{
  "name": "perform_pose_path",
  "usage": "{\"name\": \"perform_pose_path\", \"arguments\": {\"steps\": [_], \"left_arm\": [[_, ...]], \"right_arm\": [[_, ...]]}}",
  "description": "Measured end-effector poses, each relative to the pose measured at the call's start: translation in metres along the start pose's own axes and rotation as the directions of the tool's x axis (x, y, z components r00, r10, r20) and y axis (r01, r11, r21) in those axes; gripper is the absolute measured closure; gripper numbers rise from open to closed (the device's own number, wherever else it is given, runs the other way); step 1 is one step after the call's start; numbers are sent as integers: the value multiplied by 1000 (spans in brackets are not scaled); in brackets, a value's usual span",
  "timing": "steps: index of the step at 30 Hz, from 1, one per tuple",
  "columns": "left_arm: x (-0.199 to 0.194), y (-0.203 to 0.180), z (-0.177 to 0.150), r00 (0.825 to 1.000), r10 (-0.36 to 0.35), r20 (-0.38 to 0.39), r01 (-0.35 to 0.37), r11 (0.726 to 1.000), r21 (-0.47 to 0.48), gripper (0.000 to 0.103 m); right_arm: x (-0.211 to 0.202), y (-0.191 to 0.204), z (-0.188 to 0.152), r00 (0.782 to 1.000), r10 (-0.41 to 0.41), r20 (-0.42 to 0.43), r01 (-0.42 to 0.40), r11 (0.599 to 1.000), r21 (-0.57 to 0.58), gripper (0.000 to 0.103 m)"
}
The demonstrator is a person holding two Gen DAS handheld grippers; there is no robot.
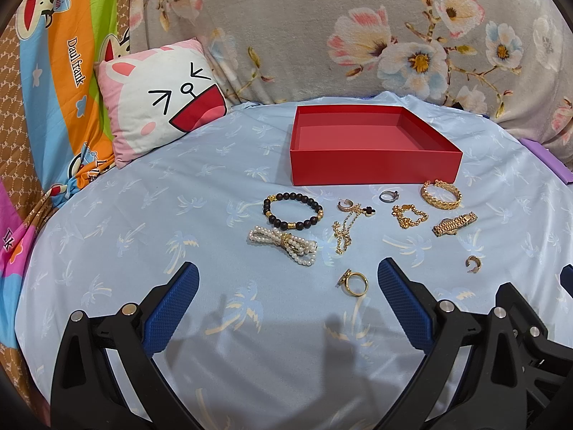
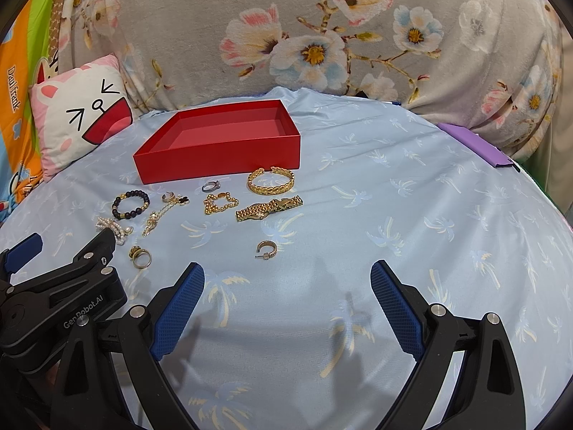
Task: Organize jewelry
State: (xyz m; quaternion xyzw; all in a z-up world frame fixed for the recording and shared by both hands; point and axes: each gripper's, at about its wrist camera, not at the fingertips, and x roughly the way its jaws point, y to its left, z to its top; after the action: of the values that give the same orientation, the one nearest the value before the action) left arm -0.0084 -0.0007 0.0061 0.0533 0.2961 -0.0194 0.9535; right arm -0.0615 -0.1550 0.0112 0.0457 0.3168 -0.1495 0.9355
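An open red box [image 1: 372, 165] [image 2: 222, 163] stands empty on the blue sheet. In front of it lie a black bead bracelet [image 1: 266, 208] [image 2: 116, 202], a pearl bow strand [image 1: 283, 243] [image 2: 118, 229], a gold chain [image 1: 342, 236], a gold cuff [image 1: 435, 202] [image 2: 268, 189], a gold watch [image 1: 454, 224] [image 2: 268, 209], a silver ring [image 1: 389, 195], a gold ring [image 1: 346, 276] [image 2: 135, 252] and a hoop earring [image 1: 474, 263] [image 2: 274, 249]. My left gripper [image 1: 288, 268] [image 2: 68, 242] hovers open just short of the pearls. My right gripper [image 2: 286, 268] [image 1: 537, 283] is open below the hoop earring.
A cartoon-face pillow [image 1: 161, 104] [image 2: 78, 118] leans at the back left. A floral blanket [image 1: 358, 36] rises behind the box. A purple flat object [image 2: 476, 143] lies at the sheet's right edge. A small gold chain bracelet [image 1: 408, 215] and a clover earring [image 1: 354, 208] lie among the jewelry.
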Motion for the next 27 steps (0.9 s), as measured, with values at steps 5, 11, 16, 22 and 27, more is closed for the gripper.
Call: {"name": "perform_pose_path", "arguments": {"steps": [5,11,16,22,27], "left_arm": [[0,0,0,1000,0,0,0,1000,1,6],[0,0,0,1000,0,1,0,1000,1,6],[0,0,0,1000,0,0,0,1000,0,6],[2,2,1,999,-34,-10,34,999,-13,5],[6,8,2,999,-46,-21,45,999,-27,5]], "right_arm": [[0,0,0,1000,0,1,0,1000,1,10],[0,-1,0,1000,0,1,0,1000,0,10],[0,0,0,1000,-1,2,1,1000,0,10],[2,-3,1,999,29,-17,-29,1000,11,10],[10,-8,10,999,35,-31,-35,999,2,10]]}}
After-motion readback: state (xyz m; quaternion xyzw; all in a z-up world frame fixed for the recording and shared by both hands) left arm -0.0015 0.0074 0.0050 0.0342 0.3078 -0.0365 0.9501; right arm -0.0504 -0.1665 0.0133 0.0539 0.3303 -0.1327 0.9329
